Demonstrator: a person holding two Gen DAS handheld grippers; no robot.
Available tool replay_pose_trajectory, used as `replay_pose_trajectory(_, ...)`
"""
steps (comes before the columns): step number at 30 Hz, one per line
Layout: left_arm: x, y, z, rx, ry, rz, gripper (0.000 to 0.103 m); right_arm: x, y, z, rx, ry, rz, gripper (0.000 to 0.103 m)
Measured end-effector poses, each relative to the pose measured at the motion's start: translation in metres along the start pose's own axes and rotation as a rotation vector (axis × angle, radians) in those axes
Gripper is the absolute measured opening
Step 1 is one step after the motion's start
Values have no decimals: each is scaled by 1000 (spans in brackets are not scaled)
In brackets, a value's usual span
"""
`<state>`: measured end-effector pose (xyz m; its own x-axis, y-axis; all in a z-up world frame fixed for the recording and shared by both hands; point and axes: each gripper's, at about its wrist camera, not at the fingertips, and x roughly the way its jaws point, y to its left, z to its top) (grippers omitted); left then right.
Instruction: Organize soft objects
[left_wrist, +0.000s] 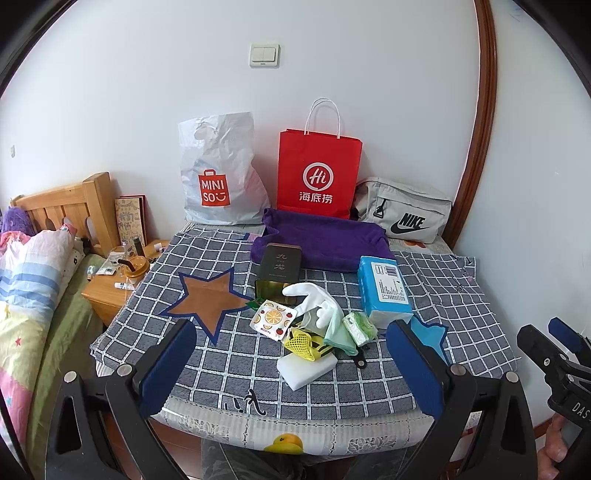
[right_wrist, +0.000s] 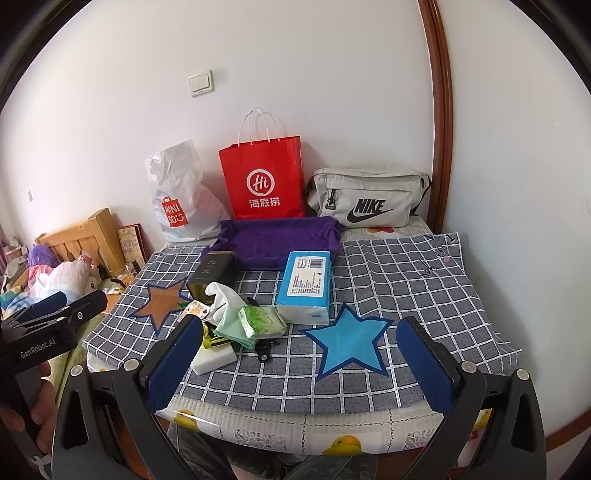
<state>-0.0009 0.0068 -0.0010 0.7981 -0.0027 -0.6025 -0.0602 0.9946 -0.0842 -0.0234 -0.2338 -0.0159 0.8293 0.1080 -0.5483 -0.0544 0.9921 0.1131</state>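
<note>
Right, both claws hang spread wide and empty above the near edge of the bench (left_wrist: 236, 354), left claw (left_wrist: 291, 363) and right claw (right_wrist: 303, 363) alike. Between them sits the soft pile: a white glove (left_wrist: 314, 299) draped over a dark tin (left_wrist: 277, 267), a green cloth (left_wrist: 338, 334), a yellow mesh piece (left_wrist: 301, 339) on a white sponge (left_wrist: 306, 367). A blue tissue pack (right_wrist: 306, 286) lies just beside, the purple towel (right_wrist: 275, 240) behind.

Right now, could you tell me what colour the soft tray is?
Purple soft tray, clearest in the right wrist view.
</note>
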Motion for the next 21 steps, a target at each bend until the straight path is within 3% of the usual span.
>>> replay_pose_trajectory(21, -1, -1, 0, 1, 1, 1, 103, -5, 7, 0, -8, -10, 9, 103)
